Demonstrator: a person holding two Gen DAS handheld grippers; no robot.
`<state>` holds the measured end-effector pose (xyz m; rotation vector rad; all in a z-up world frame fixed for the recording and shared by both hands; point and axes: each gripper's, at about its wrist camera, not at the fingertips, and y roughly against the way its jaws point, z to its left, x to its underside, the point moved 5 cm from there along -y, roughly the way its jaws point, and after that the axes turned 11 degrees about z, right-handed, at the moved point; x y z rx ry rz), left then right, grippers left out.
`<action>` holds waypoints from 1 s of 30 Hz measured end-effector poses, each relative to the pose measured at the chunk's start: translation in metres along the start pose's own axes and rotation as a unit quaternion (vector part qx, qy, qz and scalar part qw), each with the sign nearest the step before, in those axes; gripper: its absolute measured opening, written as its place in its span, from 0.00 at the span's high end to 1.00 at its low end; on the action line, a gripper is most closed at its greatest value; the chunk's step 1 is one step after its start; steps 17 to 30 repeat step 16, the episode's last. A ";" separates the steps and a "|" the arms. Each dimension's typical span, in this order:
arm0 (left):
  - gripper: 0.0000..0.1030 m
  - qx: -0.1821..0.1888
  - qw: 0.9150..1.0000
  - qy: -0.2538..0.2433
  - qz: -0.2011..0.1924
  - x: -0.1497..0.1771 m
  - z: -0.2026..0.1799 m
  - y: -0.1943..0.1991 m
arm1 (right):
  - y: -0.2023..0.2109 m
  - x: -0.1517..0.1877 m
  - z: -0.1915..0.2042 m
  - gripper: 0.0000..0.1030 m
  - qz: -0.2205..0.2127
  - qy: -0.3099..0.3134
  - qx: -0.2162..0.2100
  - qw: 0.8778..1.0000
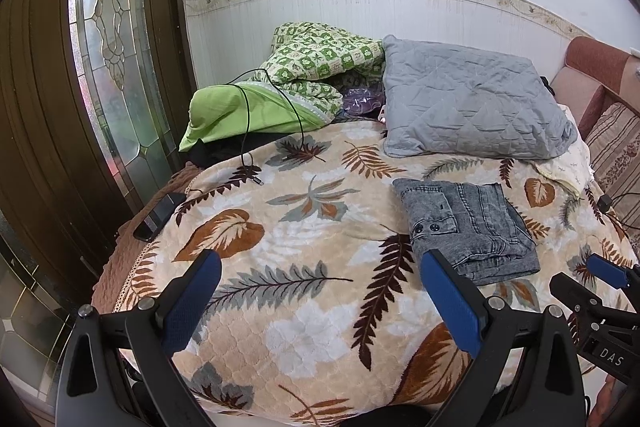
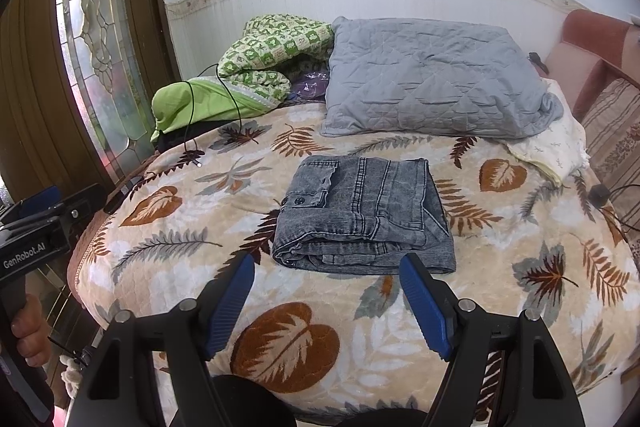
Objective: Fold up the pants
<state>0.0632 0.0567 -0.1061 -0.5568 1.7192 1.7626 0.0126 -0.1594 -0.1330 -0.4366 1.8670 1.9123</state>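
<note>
A pair of grey washed denim pants [image 2: 362, 215] lies folded into a compact rectangle on the leaf-patterned blanket [image 2: 168, 239] of the bed. In the left wrist view the pants [image 1: 468, 223] lie right of centre. My right gripper [image 2: 326, 267] stands open just in front of the pants' near edge, nothing between its blue pads. My left gripper [image 1: 320, 263] is open too, over bare blanket to the left of the pants, its right finger close to their near corner. The right gripper's tip [image 1: 606, 271] shows at the right edge of the left wrist view.
A grey quilted pillow [image 2: 432, 79], a green checked quilt [image 2: 272, 47] and a green pillow [image 2: 188, 107] lie at the back by the wall. A black cable [image 2: 192, 131] trails onto the blanket. A dark phone [image 1: 160, 211] sits at the left edge. A sofa [image 2: 612, 131] stands right.
</note>
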 end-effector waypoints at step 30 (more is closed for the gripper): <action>0.03 0.016 0.999 0.000 0.032 -0.001 0.011 -0.036 | -0.031 -0.008 0.007 0.24 0.020 -0.009 -0.002 1.000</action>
